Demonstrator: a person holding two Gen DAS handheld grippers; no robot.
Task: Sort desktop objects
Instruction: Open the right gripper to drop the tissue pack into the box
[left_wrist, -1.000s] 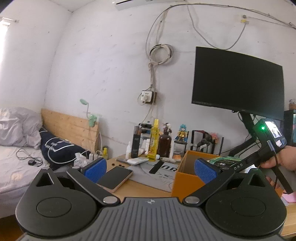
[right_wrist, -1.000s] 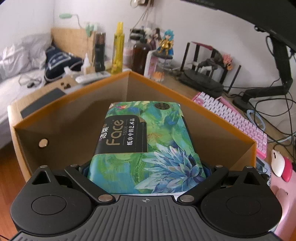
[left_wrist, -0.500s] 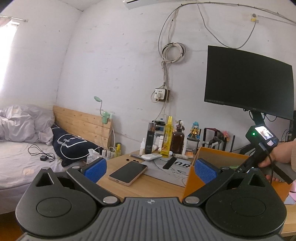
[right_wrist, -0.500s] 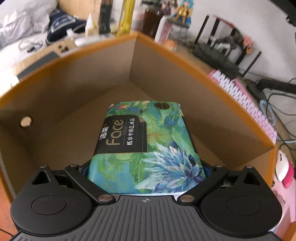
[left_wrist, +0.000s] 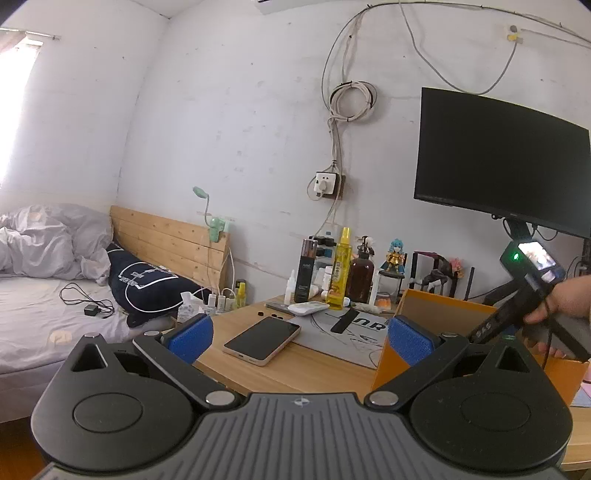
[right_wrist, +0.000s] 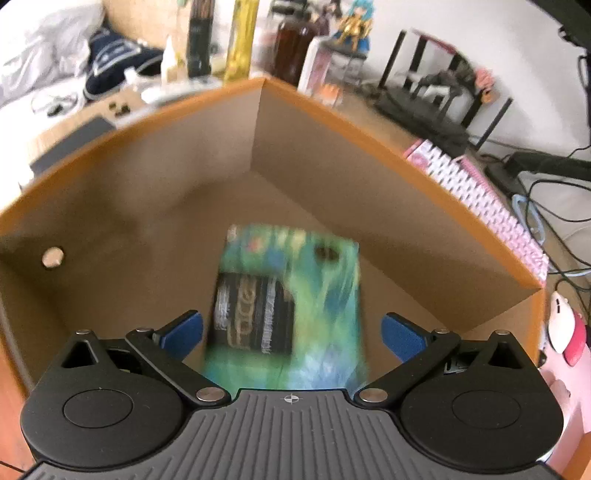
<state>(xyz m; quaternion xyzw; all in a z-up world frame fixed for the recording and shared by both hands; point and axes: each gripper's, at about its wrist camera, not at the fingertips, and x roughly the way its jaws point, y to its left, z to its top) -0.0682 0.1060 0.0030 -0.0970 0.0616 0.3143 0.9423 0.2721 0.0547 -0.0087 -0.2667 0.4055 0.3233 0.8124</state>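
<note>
Right wrist fisheye view: the right tool (right_wrist: 291, 330) hangs over an open orange cardboard box (right_wrist: 369, 122), its blue pads (right_wrist: 400, 334) spread wide apart and touching nothing. Between and beyond them, a green floral tissue pack (right_wrist: 295, 295) lies inside the box, free of both pads; motion blur smears its dark label and the lettering there cannot be read. A round hole shows in the box's left inner wall. Past the box's right rim sit a pink keyboard (right_wrist: 480, 192) and a pink-and-white mouse (right_wrist: 565, 328); bottles and a blue-haired figurine (right_wrist: 354, 22) stand along the far edge of the table (right_wrist: 74, 125).

From the left wrist view, the left tool (left_wrist: 301, 338) is held above the near edge of the table, its blue pads equally wide apart and empty. A smartphone (left_wrist: 262, 339) lies face up just ahead of it, partly resting on a grey desk mat (left_wrist: 332, 328) printed with large letters, of which "OR" is legible. A black bottle, a yellow bottle (left_wrist: 341, 267) and a brown bottle line the far side. A dark monitor (left_wrist: 498, 158) hangs at right. The person's right hand (left_wrist: 569, 299) grips the other tool's handle over the box, its small screen lit and a green lamp glowing. A bed (left_wrist: 44, 306) with grey bedding lies at left.
</note>
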